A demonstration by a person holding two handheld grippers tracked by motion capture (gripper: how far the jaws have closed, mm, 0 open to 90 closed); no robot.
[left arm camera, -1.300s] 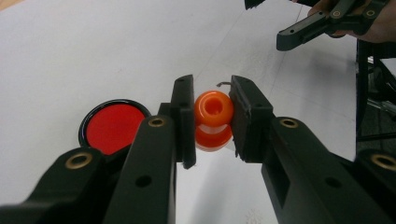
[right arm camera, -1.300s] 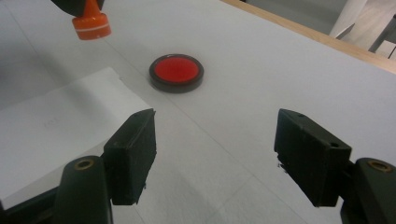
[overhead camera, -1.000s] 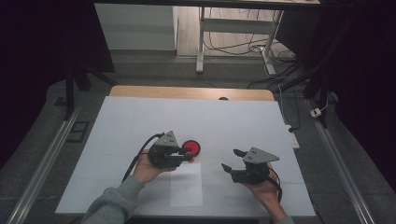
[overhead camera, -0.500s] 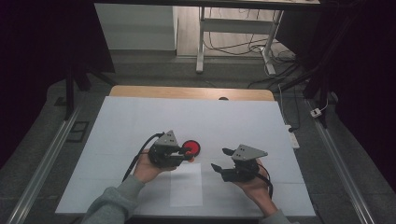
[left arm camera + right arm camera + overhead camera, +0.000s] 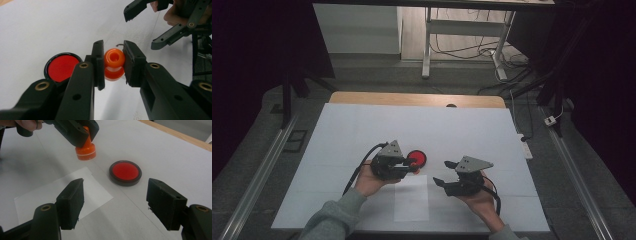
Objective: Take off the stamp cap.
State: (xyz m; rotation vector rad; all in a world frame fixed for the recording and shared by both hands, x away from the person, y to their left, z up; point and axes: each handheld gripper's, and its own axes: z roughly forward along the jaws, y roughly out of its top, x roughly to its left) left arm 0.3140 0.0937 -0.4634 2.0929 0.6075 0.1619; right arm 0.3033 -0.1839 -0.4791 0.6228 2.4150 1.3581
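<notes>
My left gripper [image 5: 410, 167] is shut on a small orange stamp [image 5: 114, 62], gripped by its neck and held base-down just above the white table. Its flared base [image 5: 86, 152] hangs clear of the surface. A round red ink pad [image 5: 417, 159] in a black case lies on the table right beside that gripper, also seen as the ink pad [image 5: 125, 173] ahead of my right gripper. My right gripper [image 5: 441, 172] stands open to the right, jaws wide apart with nothing between them, pointing at the left gripper. A blank white paper sheet [image 5: 411, 202] lies near the front edge between both hands.
The white table cover [image 5: 362, 130] ends at a wooden strip [image 5: 412, 98] at the back. Metal rails run along both sides of the table. A white power strip [image 5: 525, 145] lies off the right edge. Cables and table legs stand on the floor beyond.
My right gripper has moved left, toward the left gripper and the ink pad, staying open. The left gripper has kept its place with the stamp in it.
</notes>
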